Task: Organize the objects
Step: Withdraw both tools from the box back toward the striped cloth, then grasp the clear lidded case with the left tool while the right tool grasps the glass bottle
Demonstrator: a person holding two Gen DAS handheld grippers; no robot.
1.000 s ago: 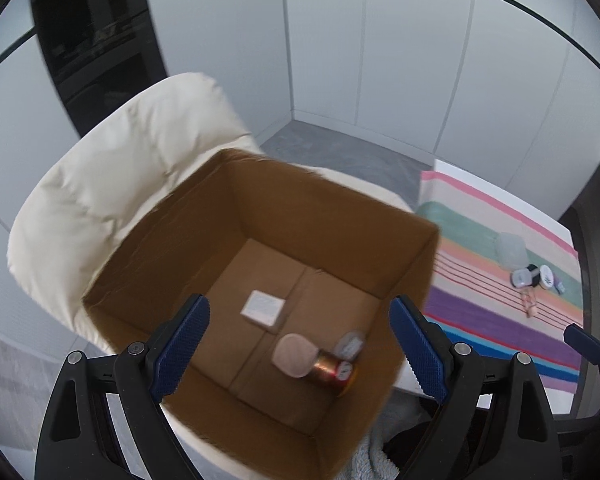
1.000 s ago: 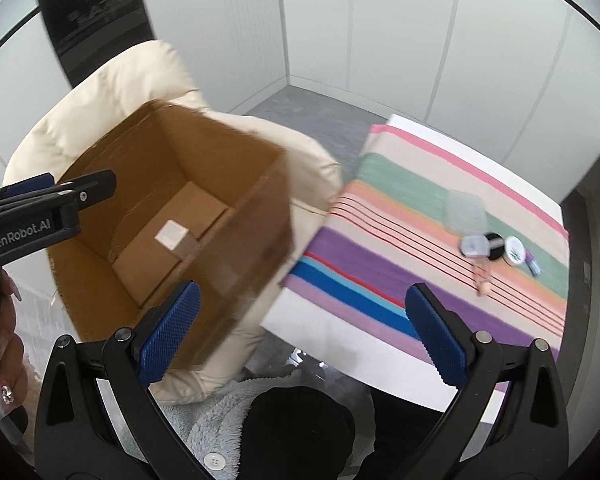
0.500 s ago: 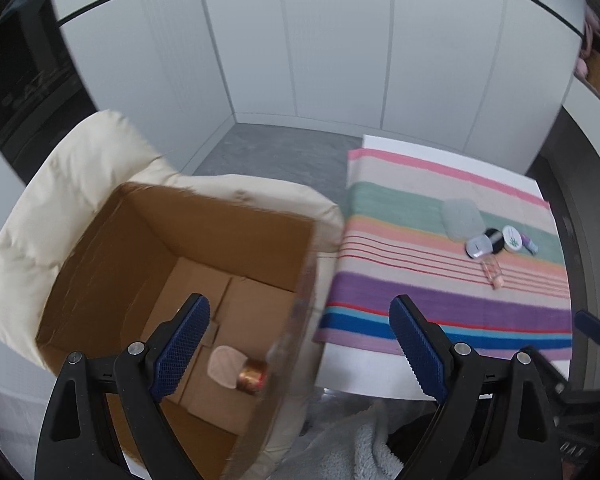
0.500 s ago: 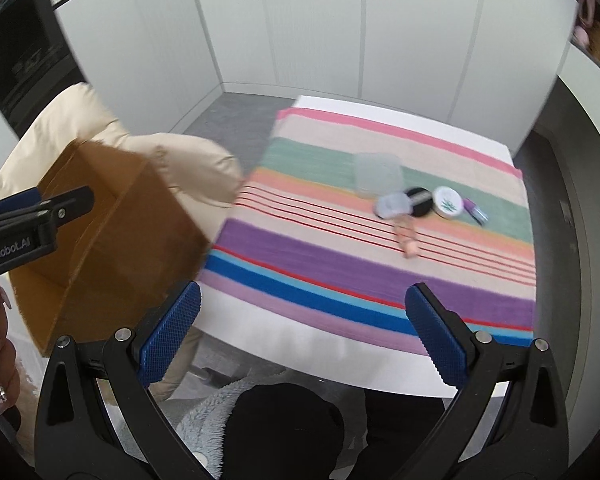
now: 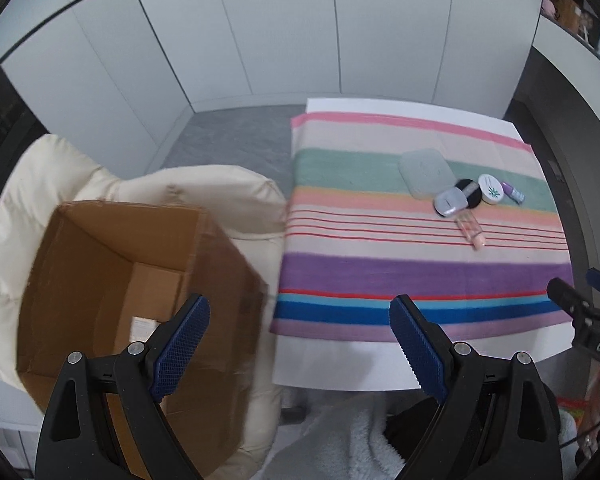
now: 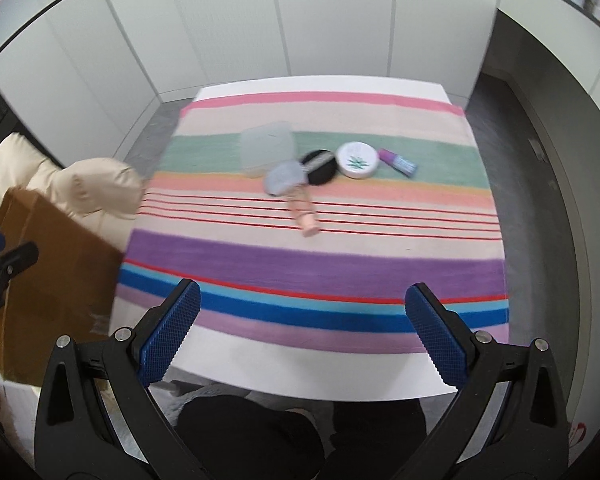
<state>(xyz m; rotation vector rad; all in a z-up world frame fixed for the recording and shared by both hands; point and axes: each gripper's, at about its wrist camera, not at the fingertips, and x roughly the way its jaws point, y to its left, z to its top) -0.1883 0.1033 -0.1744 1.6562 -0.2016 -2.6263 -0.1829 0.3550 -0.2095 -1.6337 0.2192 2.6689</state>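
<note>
Both hand-held grippers are spread wide and carry nothing: the left hand-held gripper (image 5: 299, 320) hangs over the gap between an open cardboard box (image 5: 100, 280) on a cream chair (image 5: 204, 184) and the bench (image 5: 340, 372), while the right hand-held gripper (image 6: 300, 308) hovers over the near edge of the striped cloth (image 6: 300, 268). Well ahead of both, far across the cloth, lies a tight cluster of small items: a frosted case (image 6: 266, 152), a grey compact (image 6: 284, 178), a black puff (image 6: 320, 166), a white round tin (image 6: 357, 159), a purple tube (image 6: 398, 163) and a pink bottle (image 6: 304, 210). The box sits to the left of the bench.
</note>
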